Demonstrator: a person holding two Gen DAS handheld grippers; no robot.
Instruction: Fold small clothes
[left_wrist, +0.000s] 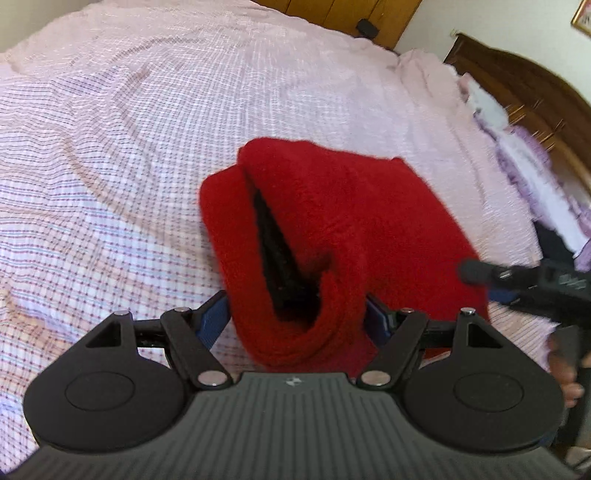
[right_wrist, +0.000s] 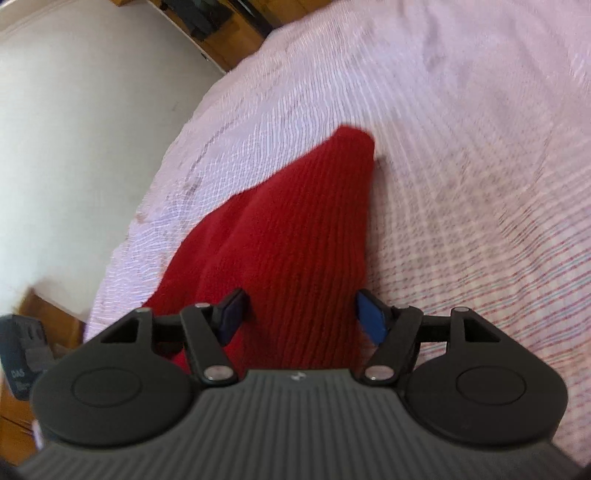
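A red knitted garment (left_wrist: 351, 221) lies folded into a thick bundle on the pink checked bedcover (left_wrist: 147, 147). My left gripper (left_wrist: 295, 319) holds its rolled near edge, which fills the gap between the blue pads; a dark slit opens in the fold. One blurred dark finger (left_wrist: 476, 273) of the right gripper touches the bundle's right side. In the right wrist view the red garment (right_wrist: 295, 221) stretches away to a point, and my right gripper (right_wrist: 301, 315) stands open astride its near end, pads not pressing it.
A dark wooden headboard (left_wrist: 535, 85) and a pile of pale clothes (left_wrist: 524, 162) sit at the right. A person's hand (left_wrist: 565, 376) shows at the right edge. The bedcover (right_wrist: 461, 147) ends at the left near a white wall (right_wrist: 74, 147).
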